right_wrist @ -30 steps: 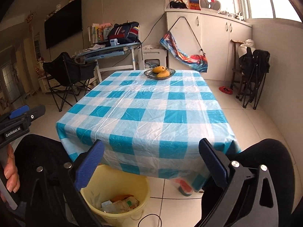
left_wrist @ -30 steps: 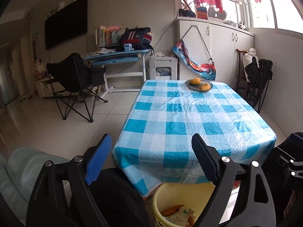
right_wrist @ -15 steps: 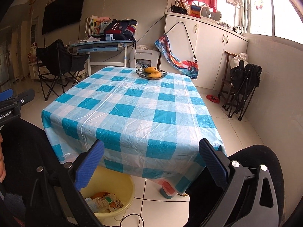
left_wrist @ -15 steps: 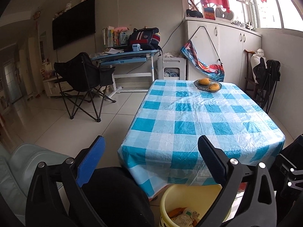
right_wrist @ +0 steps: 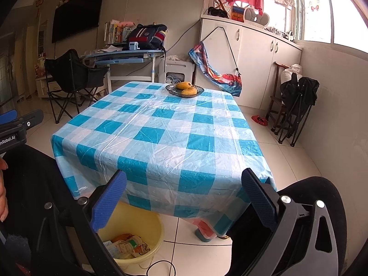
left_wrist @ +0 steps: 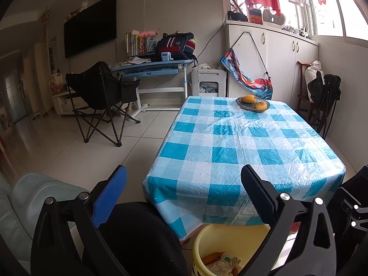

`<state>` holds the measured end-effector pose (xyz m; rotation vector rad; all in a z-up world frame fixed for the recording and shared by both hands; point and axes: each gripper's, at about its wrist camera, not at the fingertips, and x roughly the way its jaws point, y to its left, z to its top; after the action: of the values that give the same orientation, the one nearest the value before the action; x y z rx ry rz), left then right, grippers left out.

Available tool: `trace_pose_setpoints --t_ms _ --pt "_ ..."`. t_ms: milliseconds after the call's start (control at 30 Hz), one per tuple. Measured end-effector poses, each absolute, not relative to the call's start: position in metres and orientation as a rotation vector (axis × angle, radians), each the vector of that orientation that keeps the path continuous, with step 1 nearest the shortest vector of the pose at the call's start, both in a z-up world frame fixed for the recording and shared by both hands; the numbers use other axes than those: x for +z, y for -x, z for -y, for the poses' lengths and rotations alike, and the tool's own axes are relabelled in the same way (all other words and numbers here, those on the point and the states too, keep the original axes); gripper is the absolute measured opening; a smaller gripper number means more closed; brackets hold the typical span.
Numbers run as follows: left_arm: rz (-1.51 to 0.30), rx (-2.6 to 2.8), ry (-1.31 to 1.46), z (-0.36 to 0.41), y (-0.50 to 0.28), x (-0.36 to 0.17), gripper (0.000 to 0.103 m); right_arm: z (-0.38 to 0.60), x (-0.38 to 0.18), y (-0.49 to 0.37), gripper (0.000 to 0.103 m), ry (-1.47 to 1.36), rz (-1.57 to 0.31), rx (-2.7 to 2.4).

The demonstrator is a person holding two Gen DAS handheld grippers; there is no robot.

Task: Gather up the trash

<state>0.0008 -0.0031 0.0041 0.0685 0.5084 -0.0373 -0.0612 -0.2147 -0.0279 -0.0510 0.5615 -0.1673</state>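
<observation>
— Why is the yellow basin [right_wrist: 138, 237] tucked under the near edge of the surface [right_wrist: 161, 138], just below both grippers?

— So scraps can be dropped straight down, I'd say. The trash [right_wrist: 125, 247] lies in it — crumpled wrappers and something orange, though part of it is hidden behind a finger, so I can't name each piece.

— And the left hand-held gripper [left_wrist: 184, 197]?

— Spread wide, its jaws having just been opening, with nothing between them. It hangs above the basin's rim, which fits a drop.

— The right hand-held gripper [right_wrist: 184, 197]?

— Also spread and empty, with the basin below its left finger.

— Anything left to collect ahead?

— The checked cloth looks bare beyond the fingers, save the fruit bowl [left_wrist: 252, 104] at the far end, well apart. That's fruit, not rubbish, so the job seems nearly done.
</observation>
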Motion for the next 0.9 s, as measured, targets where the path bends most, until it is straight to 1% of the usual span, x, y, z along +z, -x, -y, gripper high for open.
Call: trace_pose_setpoints --t_ms 233,900 --pt "-0.520 -0.044 -0.063 0.0033 -0.0025 0.0027 0.096 0.2191 -0.0208 0.0658 0.096 0.018 -0.529 -0.168" --pt "-0.525 -0.045 -0.083 0.0069 -0.0033 0.0002 0.096 0.2205 -0.0229 0.0637 0.096 0.012 -0.559 -0.167"
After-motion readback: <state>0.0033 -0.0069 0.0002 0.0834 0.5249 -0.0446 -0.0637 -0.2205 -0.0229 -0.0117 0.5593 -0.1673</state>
